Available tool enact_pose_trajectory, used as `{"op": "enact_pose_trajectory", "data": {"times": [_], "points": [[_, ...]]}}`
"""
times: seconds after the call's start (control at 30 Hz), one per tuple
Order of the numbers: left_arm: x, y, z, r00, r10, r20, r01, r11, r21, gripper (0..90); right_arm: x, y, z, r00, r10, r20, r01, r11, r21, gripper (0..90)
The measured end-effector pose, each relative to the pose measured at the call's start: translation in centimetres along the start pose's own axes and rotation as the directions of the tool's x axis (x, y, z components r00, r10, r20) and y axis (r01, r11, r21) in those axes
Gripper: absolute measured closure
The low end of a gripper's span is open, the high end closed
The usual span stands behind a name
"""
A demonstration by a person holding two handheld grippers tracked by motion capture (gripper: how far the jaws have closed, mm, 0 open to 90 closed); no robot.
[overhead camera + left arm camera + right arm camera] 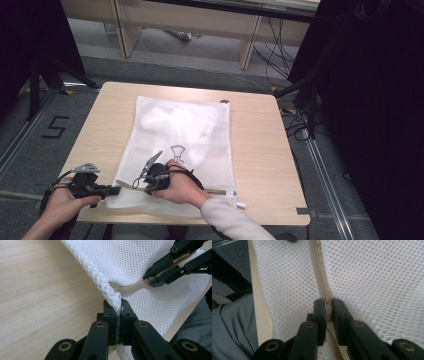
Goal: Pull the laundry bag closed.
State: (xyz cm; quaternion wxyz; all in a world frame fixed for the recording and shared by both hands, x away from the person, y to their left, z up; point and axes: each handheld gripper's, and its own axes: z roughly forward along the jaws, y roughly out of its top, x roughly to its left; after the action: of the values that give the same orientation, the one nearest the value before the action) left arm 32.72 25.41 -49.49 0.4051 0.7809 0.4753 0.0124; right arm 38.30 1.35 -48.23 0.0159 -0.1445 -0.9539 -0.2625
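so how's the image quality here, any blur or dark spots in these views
High view: soft and low in detail, even light on the table, black drapes at both sides lose all detail. Left gripper view: mesh bag sharp, the left gripper near its camera slightly soft. Right gripper view: zipper crisp, right gripper dark, weave blurring toward the top.

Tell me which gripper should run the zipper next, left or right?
Right. The right gripper is shut on the zipper pull, in line with the zipper track. The left gripper only pinches the mesh bag edge, so it should anchor.
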Motion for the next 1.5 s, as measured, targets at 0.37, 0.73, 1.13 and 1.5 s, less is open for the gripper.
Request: {"op": "enact_pose_trajectory", "data": {"times": [0.37, 0.73, 1.13, 1.5], "points": [[-0.1, -0.1, 0.1, 0.9999, 0.008, -0.013, -0.008, 1.0000, -0.001, 85.7, -0.1, -0.7, -0.2, 1.0000, 0.000, -0.002, 0.000, 1.000, -0.025, 82.7], [0.0, -0.3, 0.2, 0.9999, 0.010, -0.013, -0.010, 0.9999, -0.007, 85.7, -0.3, -1.1, -0.8, 1.0000, 0.004, 0.001, -0.004, 1.000, -0.025, 82.7], [0.0, -0.3, 0.2, 0.9999, 0.010, -0.013, -0.010, 0.9999, -0.006, 85.7, -0.5, -1.4, -1.0, 0.9999, 0.010, -0.004, -0.010, 1.000, -0.019, 82.7], [0.1, -0.2, 0.2, 0.9999, 0.015, -0.006, -0.015, 0.9997, 0.019, 85.7, -0.6, -1.5, -1.6, 0.9997, 0.021, -0.014, -0.022, 1.000, -0.014, 82.7]]}}
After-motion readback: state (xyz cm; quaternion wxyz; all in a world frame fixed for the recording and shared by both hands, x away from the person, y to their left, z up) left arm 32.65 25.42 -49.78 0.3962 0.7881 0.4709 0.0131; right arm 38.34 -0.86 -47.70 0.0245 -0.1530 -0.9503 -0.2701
